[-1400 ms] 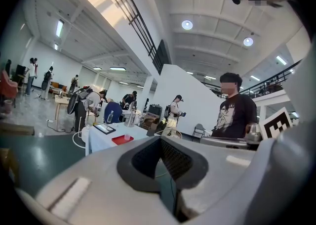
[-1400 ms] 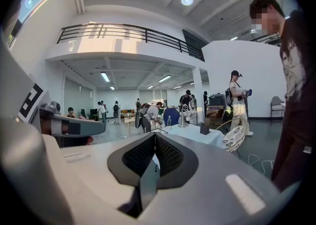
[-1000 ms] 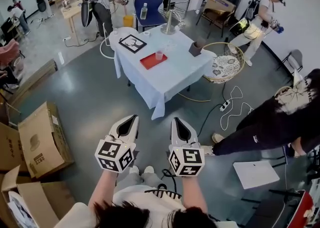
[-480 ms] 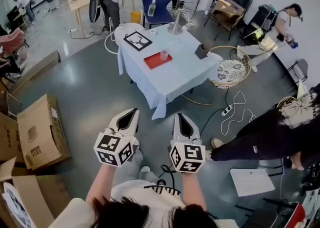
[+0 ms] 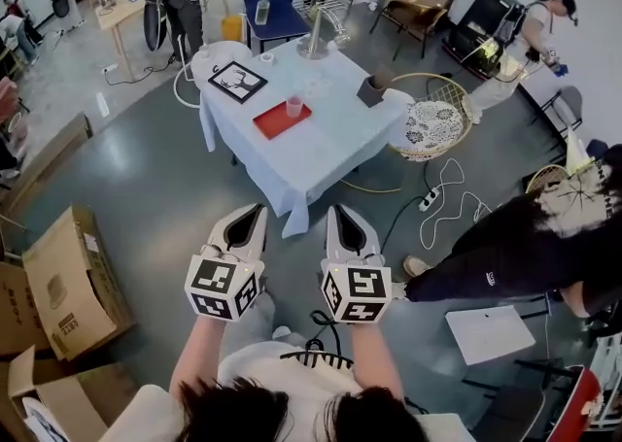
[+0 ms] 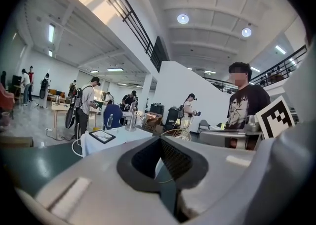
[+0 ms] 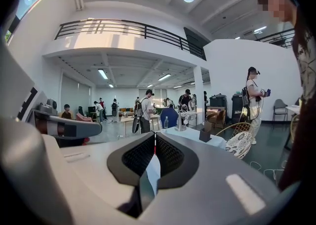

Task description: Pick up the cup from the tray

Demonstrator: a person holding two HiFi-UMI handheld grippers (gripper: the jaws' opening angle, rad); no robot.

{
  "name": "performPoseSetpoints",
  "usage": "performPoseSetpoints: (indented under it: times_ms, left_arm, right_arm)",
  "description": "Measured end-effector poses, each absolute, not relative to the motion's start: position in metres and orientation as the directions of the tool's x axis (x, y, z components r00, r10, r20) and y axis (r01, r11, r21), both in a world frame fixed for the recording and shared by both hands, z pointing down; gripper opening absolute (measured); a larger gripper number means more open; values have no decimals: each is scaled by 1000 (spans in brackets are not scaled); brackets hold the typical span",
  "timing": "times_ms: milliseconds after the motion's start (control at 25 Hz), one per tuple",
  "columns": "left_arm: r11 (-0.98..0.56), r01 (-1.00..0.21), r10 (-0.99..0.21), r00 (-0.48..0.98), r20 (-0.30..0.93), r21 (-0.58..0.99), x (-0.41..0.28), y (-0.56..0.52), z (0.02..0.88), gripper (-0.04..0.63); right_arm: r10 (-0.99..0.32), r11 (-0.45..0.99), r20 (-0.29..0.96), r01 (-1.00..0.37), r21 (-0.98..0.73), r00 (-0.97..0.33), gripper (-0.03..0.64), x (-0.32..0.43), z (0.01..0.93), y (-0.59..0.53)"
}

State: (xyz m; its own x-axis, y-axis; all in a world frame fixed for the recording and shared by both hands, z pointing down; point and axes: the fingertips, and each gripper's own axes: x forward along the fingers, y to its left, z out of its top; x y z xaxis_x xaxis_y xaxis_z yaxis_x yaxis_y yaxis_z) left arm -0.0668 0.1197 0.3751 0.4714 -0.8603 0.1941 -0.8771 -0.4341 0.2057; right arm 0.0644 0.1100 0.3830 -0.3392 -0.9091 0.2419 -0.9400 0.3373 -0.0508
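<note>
Two tools are carried low in front of the person: the left hand-held gripper has its jaws pressed together on nothing, probably because nothing is within reach yet. Farther ahead, the pink cup stands upright on the red tray on the white-clothed tabletop, well apart from both. The right hand-held gripper is likewise closed and empty, so walking up and opening come first.

Matt white cloth covers the counter; the red tray looks like smooth plastic, the cup translucent plastic. The boxes are matt brown cardboard; the grey floor is smooth and slightly glossy.
</note>
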Motion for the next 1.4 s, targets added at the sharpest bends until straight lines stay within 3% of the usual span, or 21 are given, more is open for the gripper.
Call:
performPoseSetpoints:
  times_ms: [320,520,1400]
  left_arm:
    - [-478,-847,-823,525,218,234,-65,64,378,2]
    - [-491,-838,-813,539,222,235,-79,30,377,0]
    - [-513,-827,-794,559,240,229,-116,-86,395,0]
  right_arm:
    - [-913,287,280,-955,-80,-298,34,65,392,63]
    - [-926,257,296,-965,44,-233,31,49,397,35]
    - [-933,211,299,-977,4,-200,31,2,404,-67]
